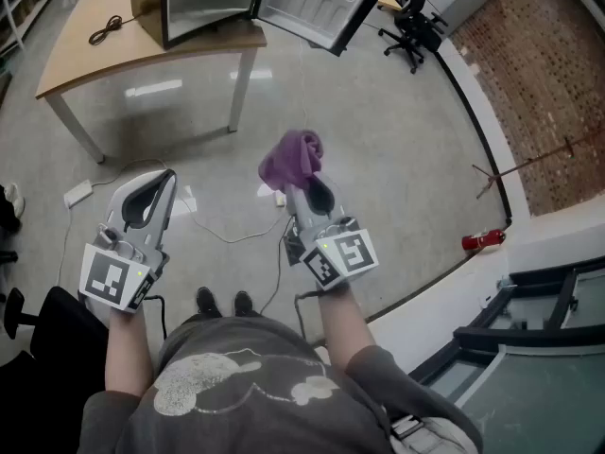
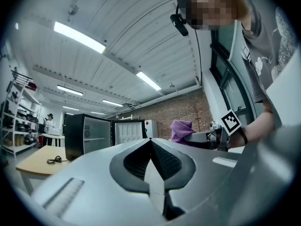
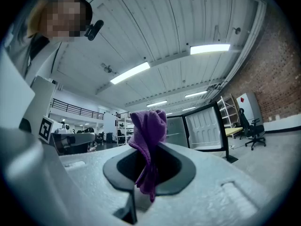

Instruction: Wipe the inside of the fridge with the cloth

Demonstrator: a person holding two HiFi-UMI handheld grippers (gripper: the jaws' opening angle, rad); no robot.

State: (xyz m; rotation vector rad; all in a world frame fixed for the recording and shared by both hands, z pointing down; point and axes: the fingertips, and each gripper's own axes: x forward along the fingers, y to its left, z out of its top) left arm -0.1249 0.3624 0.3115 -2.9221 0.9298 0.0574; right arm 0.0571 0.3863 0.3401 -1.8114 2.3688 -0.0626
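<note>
My right gripper [image 1: 304, 180] is shut on a purple cloth [image 1: 291, 157], which bunches above its jaws; the cloth [image 3: 148, 140] hangs down between the jaws in the right gripper view. My left gripper [image 1: 163, 180] is shut with nothing in it, held level beside the right one. The small black fridge [image 1: 194, 3] stands on a wooden table [image 1: 95, 36] well ahead of both grippers, its door [image 1: 317, 3] swung open to the right. In the left gripper view the fridge [image 2: 87, 135] is seen far off with a bare shelf inside.
A black cable [image 1: 106, 30] lies on the table's left part. White power strips and cords [image 1: 80, 193] trail over the concrete floor. An office chair [image 1: 413, 26] stands at the back right, a red fire extinguisher [image 1: 482, 240] lies by the wall.
</note>
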